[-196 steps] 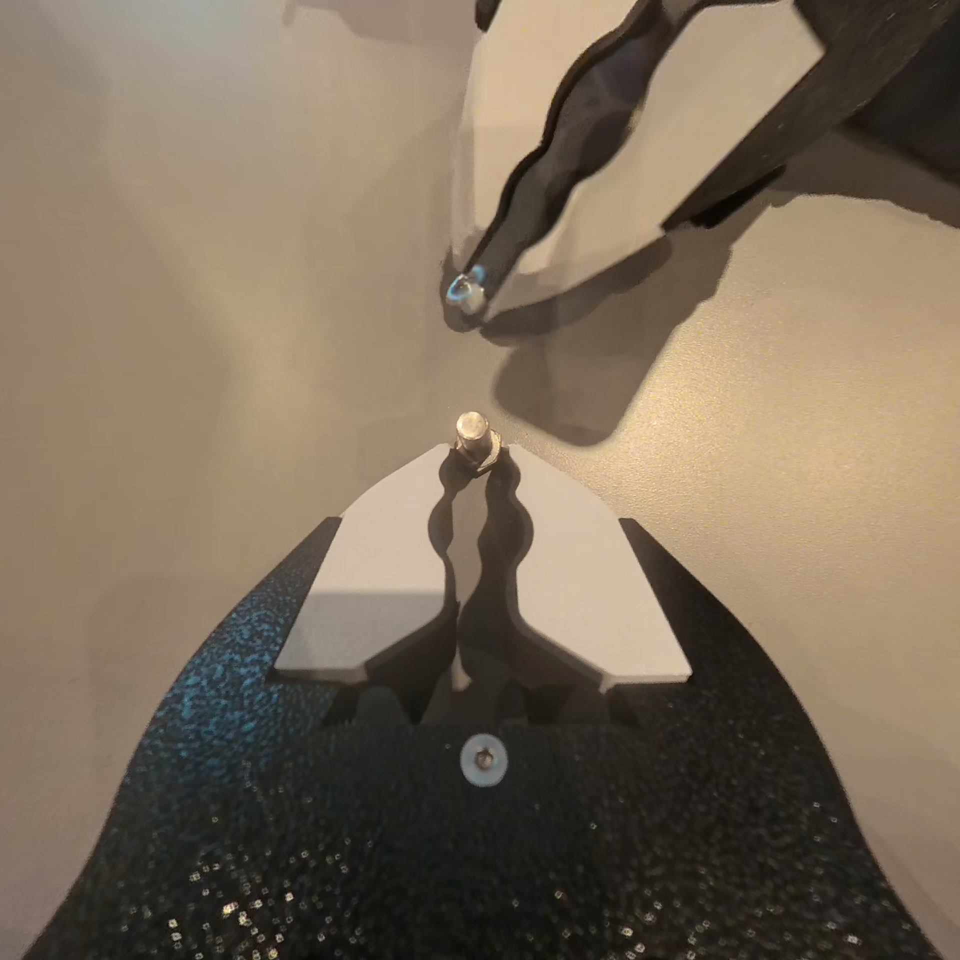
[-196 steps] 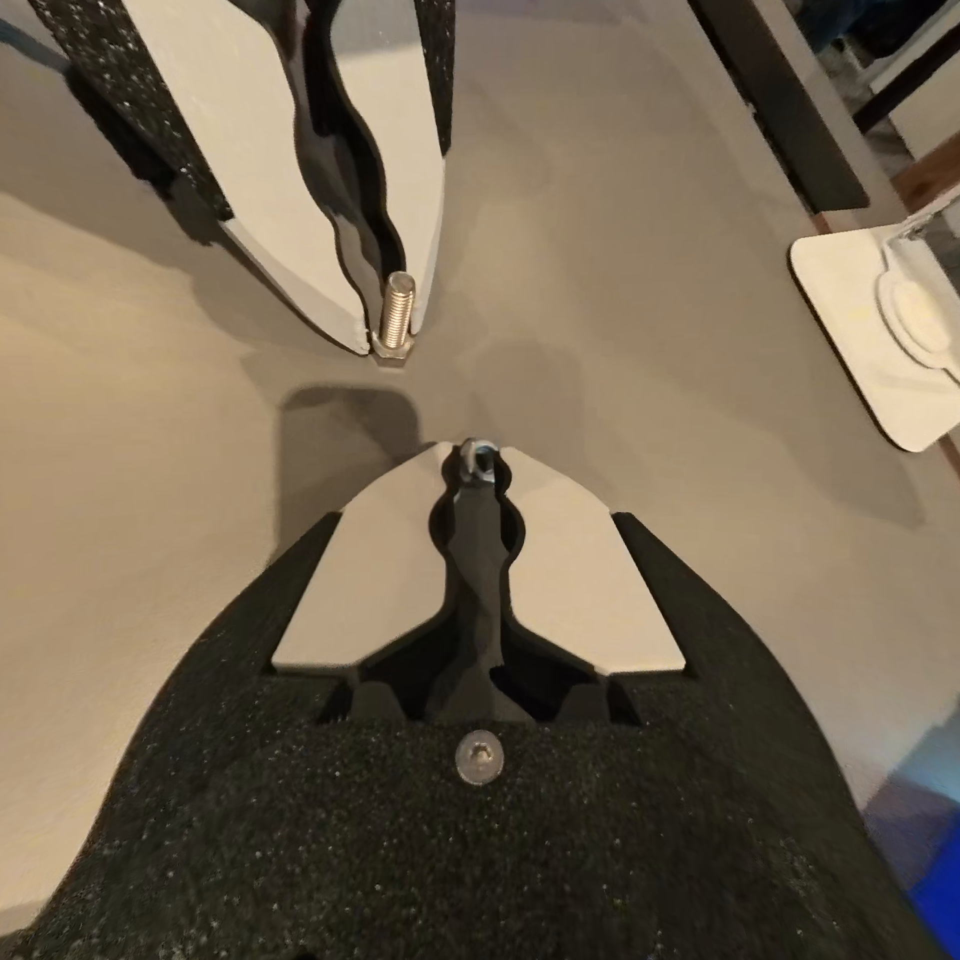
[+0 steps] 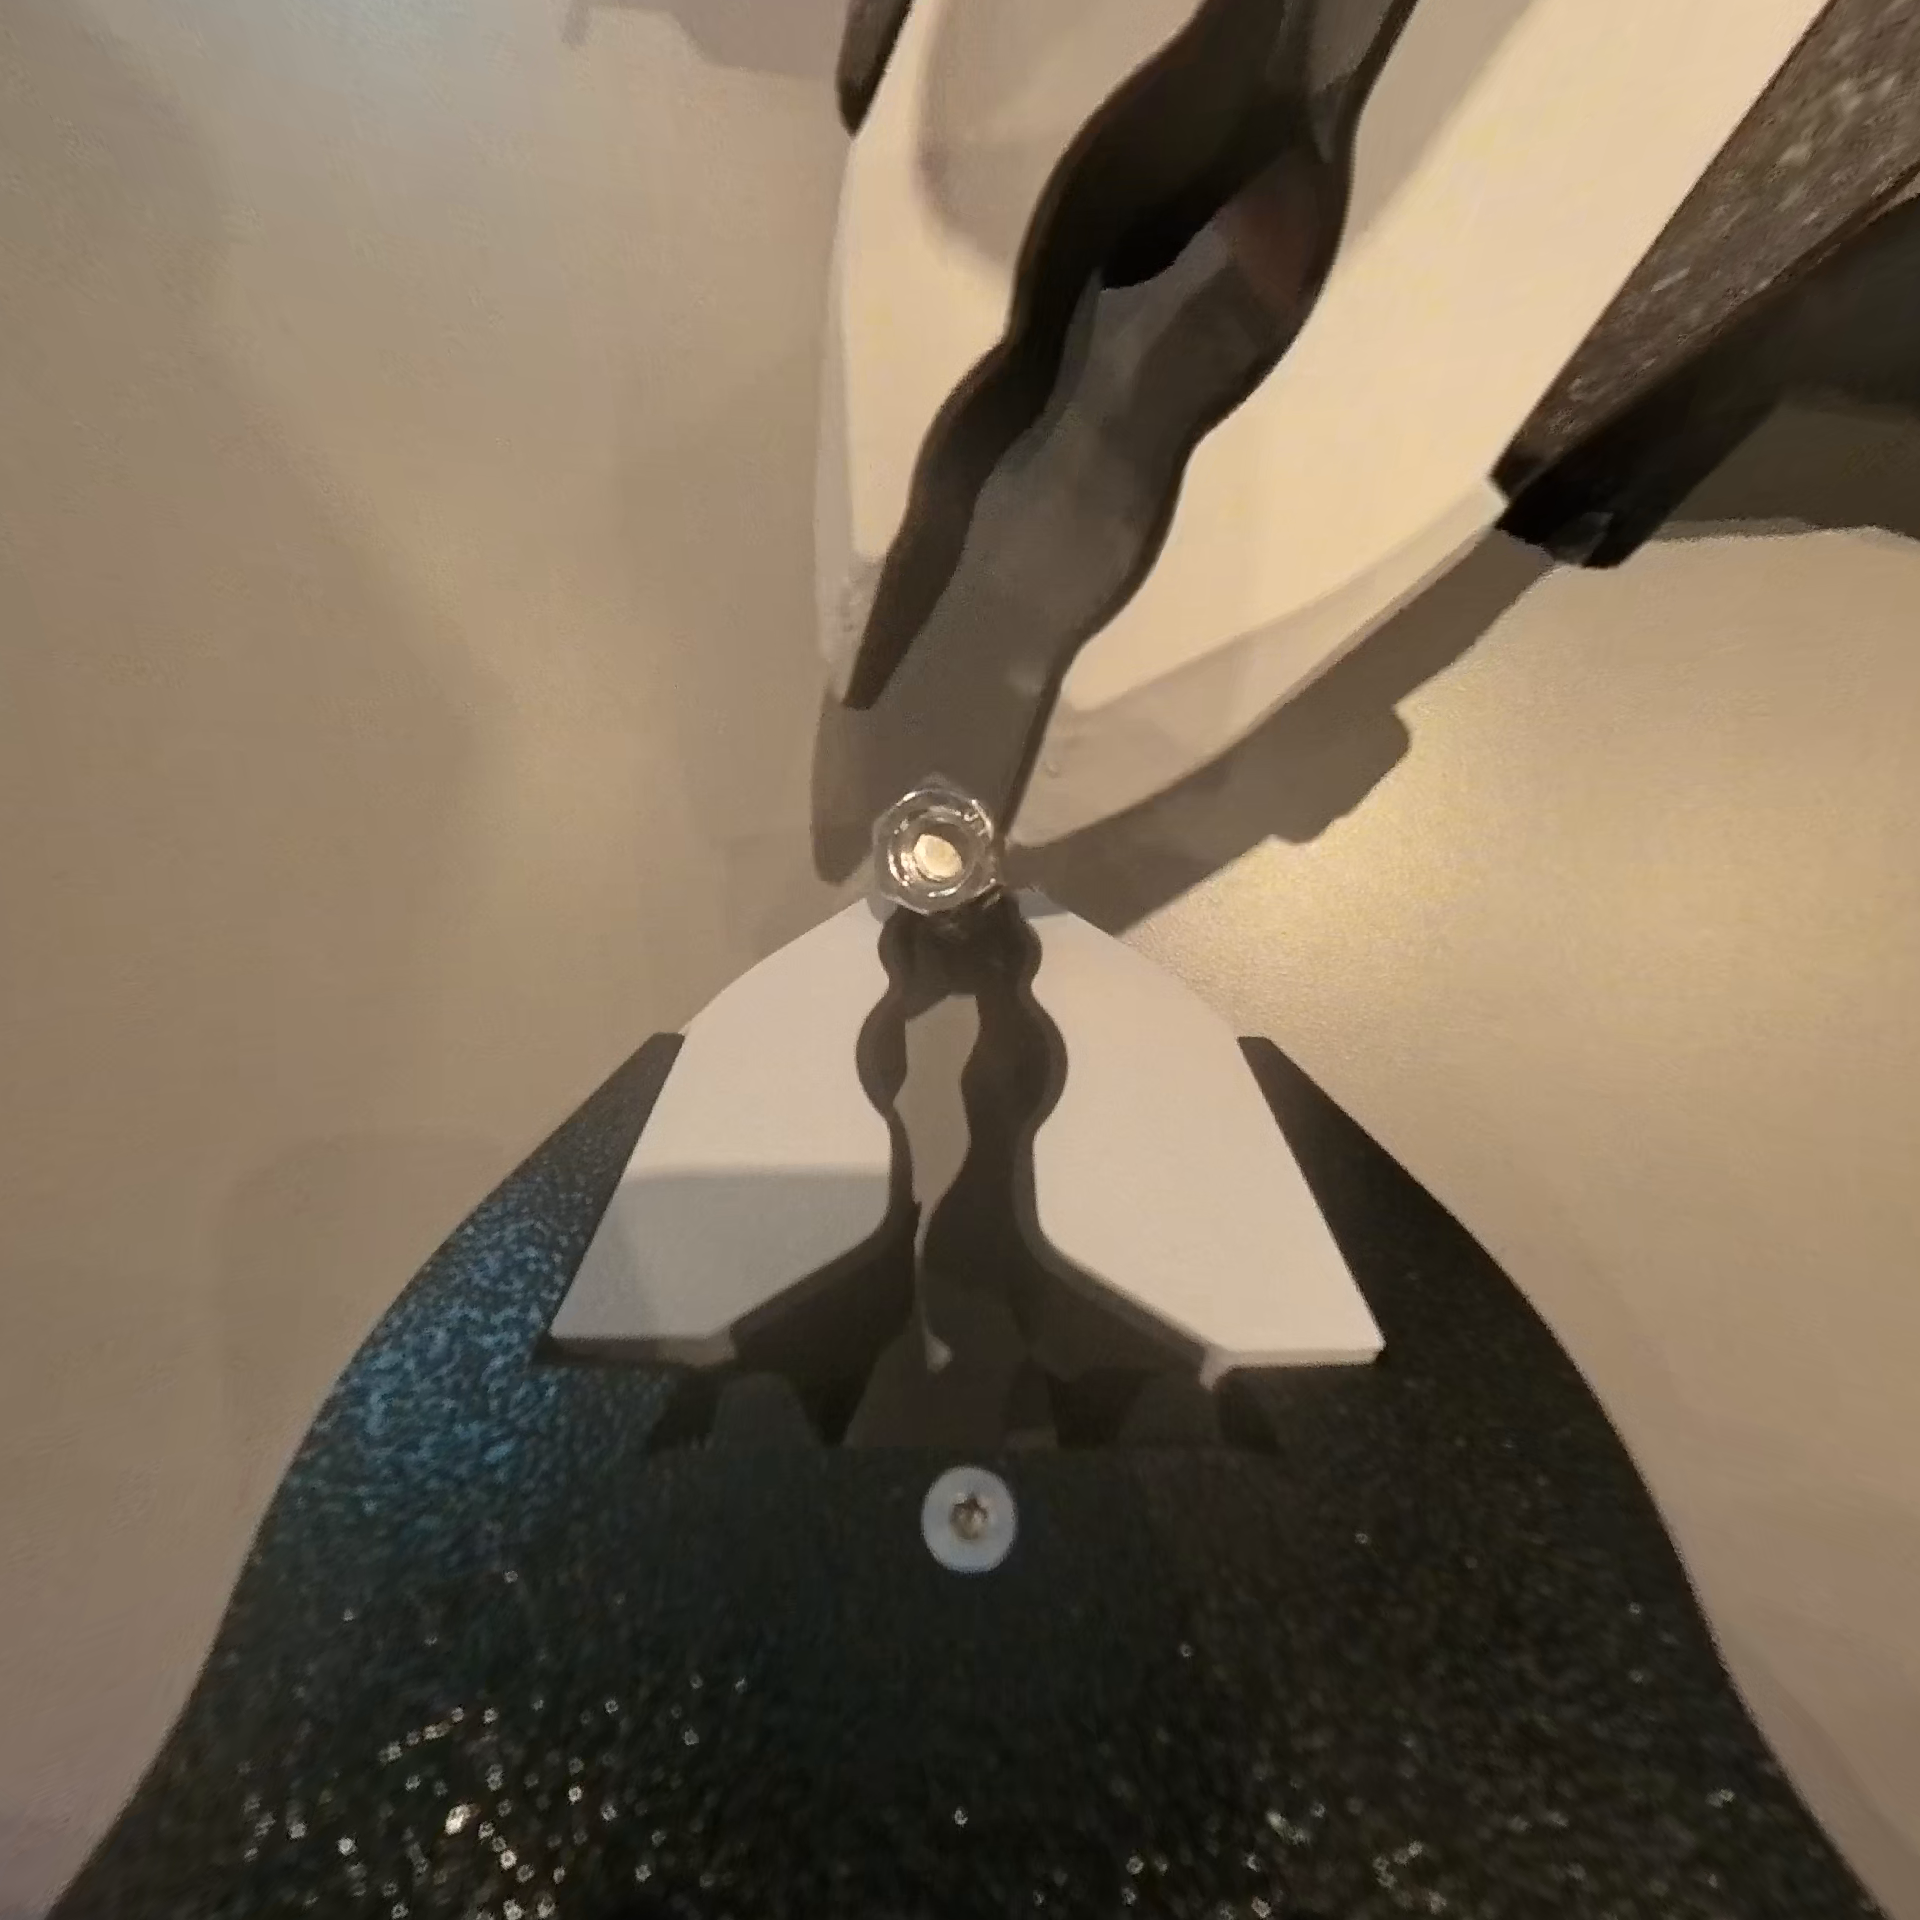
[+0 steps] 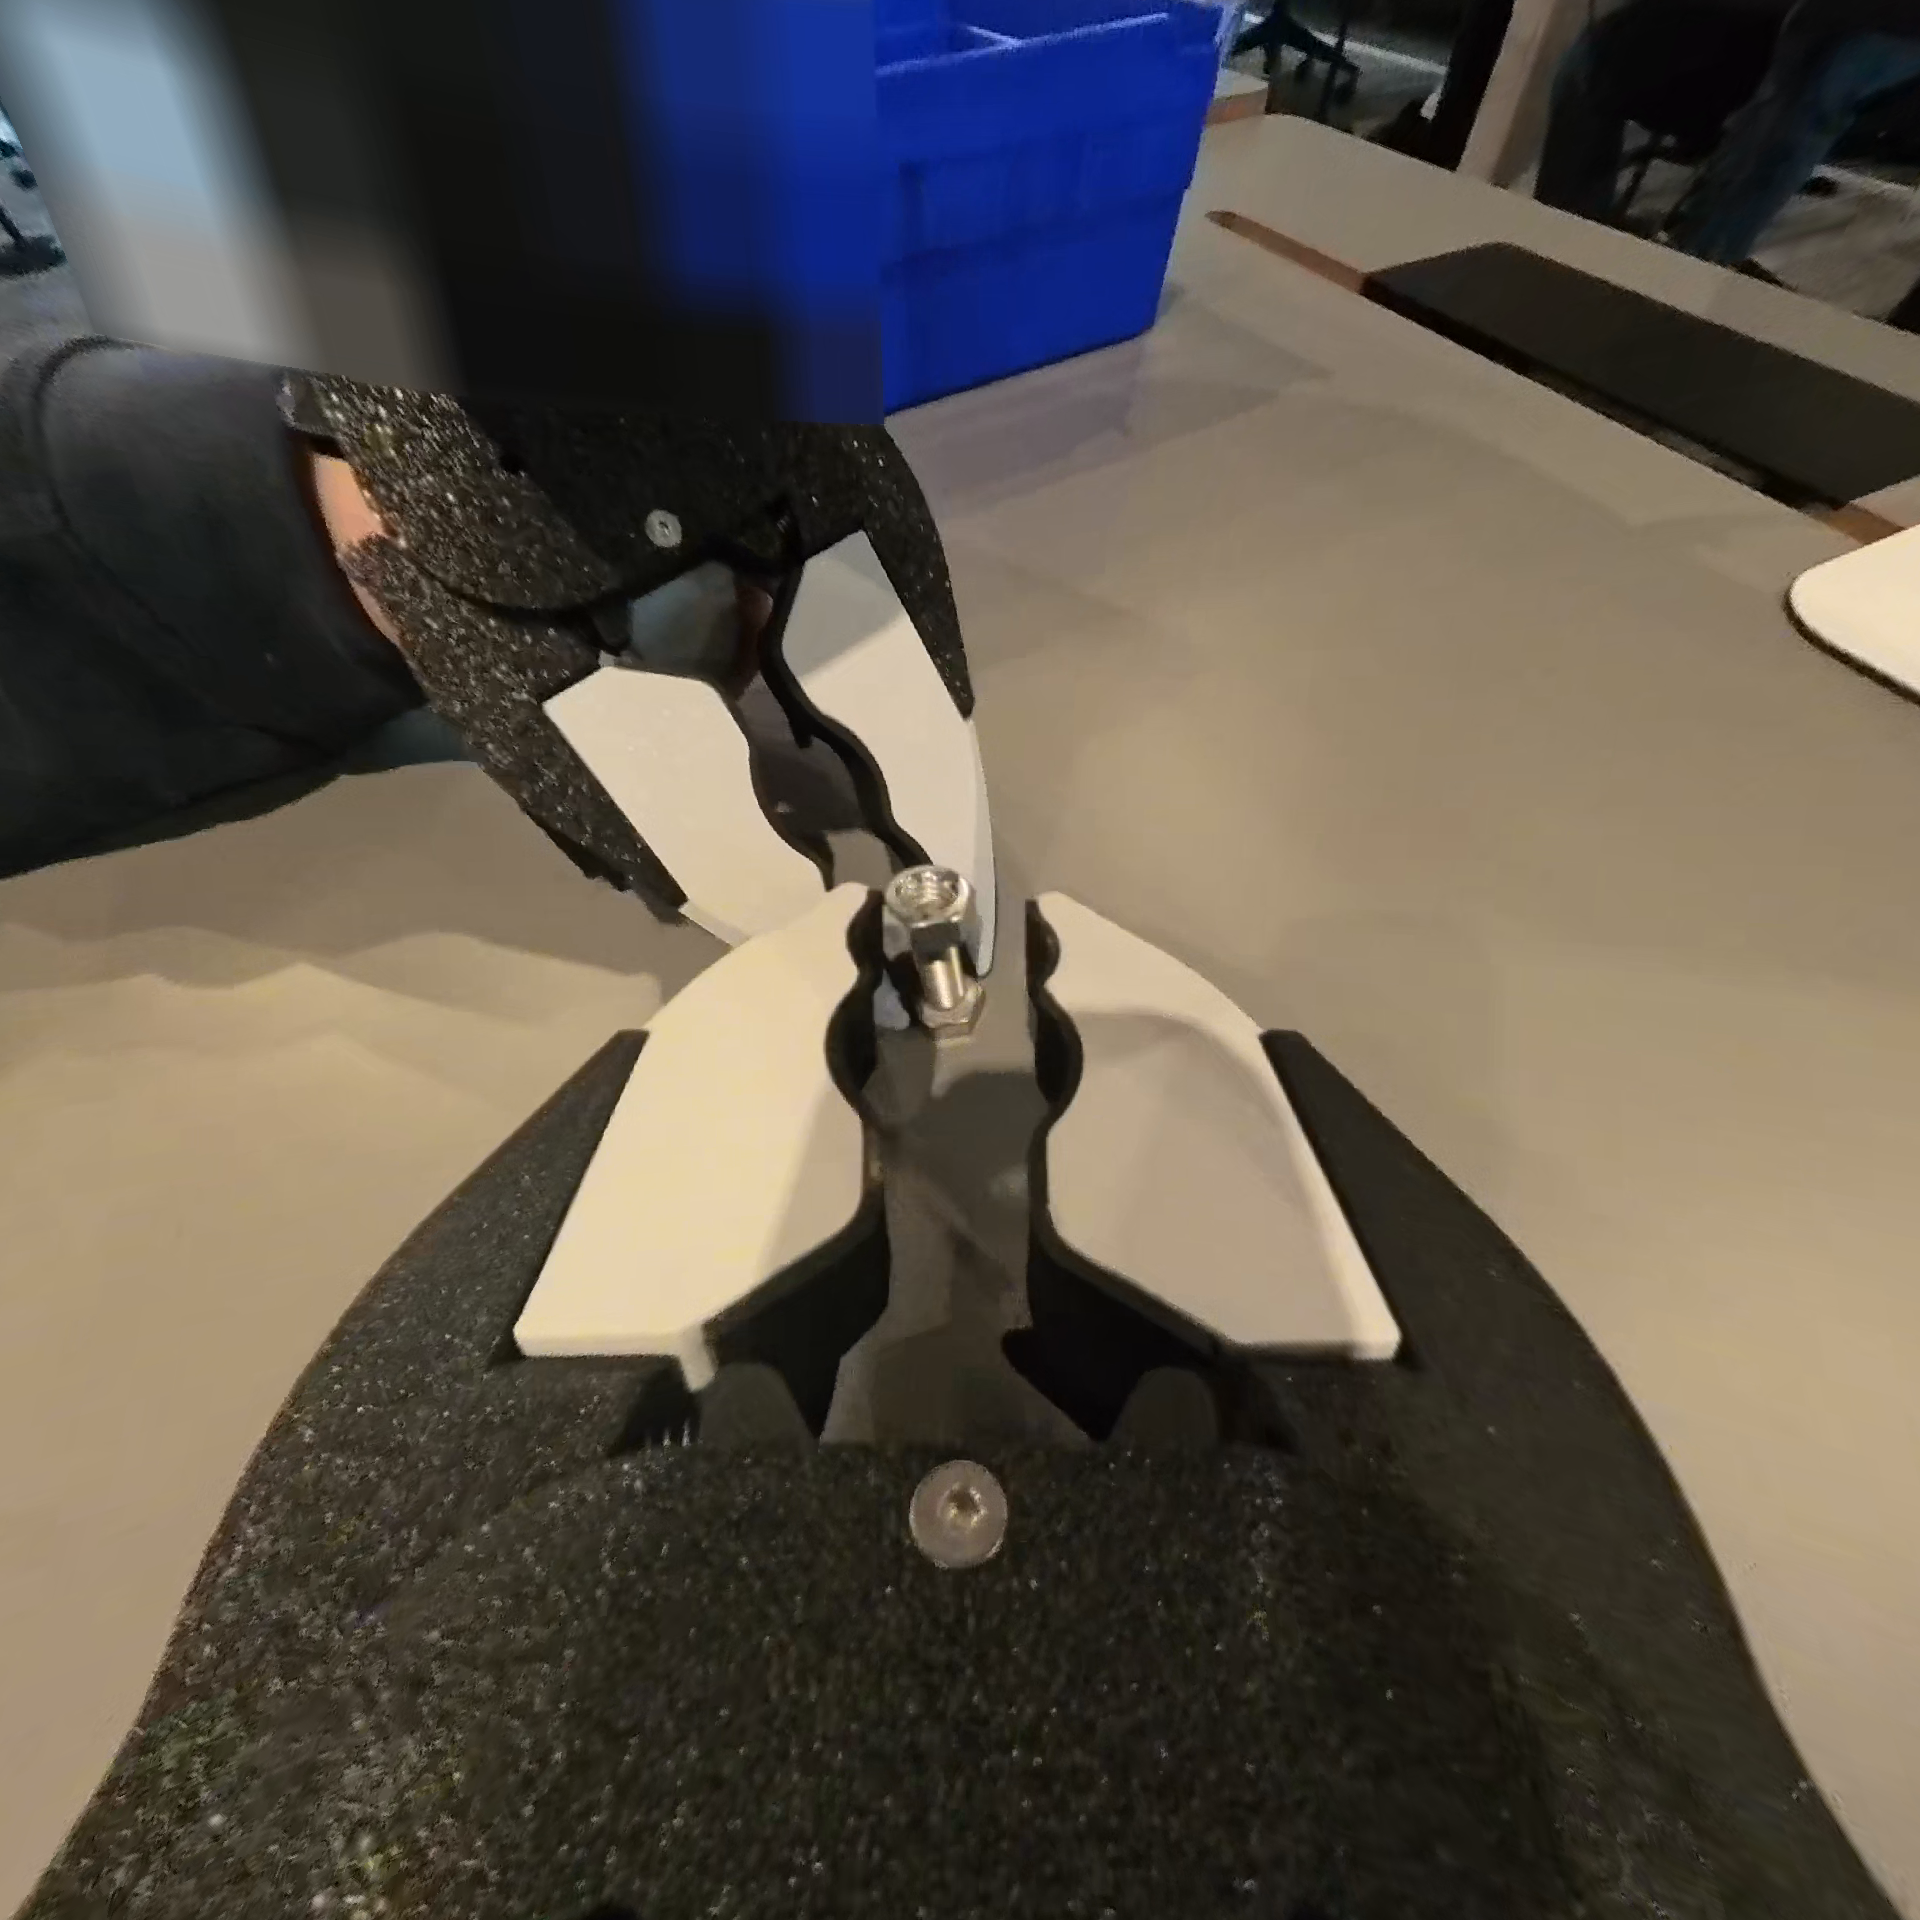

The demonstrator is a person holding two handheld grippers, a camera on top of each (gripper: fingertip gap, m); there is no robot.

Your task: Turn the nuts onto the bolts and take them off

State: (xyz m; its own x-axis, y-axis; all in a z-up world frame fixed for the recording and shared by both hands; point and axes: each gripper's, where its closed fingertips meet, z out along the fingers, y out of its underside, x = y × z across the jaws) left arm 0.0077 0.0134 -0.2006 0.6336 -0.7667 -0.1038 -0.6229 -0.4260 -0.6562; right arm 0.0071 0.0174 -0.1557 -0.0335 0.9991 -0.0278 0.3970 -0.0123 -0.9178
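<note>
Two grippers meet mid-air over the grey tabletop [image 4: 1351,831], well in from its edges: the left gripper [image 4: 935,997] is clamped on the short steel bolt [image 4: 942,982], whose small silver hex nut [image 4: 928,902] sits on the thread tip. Right gripper [image 4: 940,935] fingers stand slightly parted beside the nut, gripping nothing. Threading-on looks just begun; next, re-pinch the nut squarely and turn.

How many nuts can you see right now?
1: a silver hex metal nut sits on the tip of the silver threaded bolt held by the left gripper. Others may be hidden behind the grippers.
</note>
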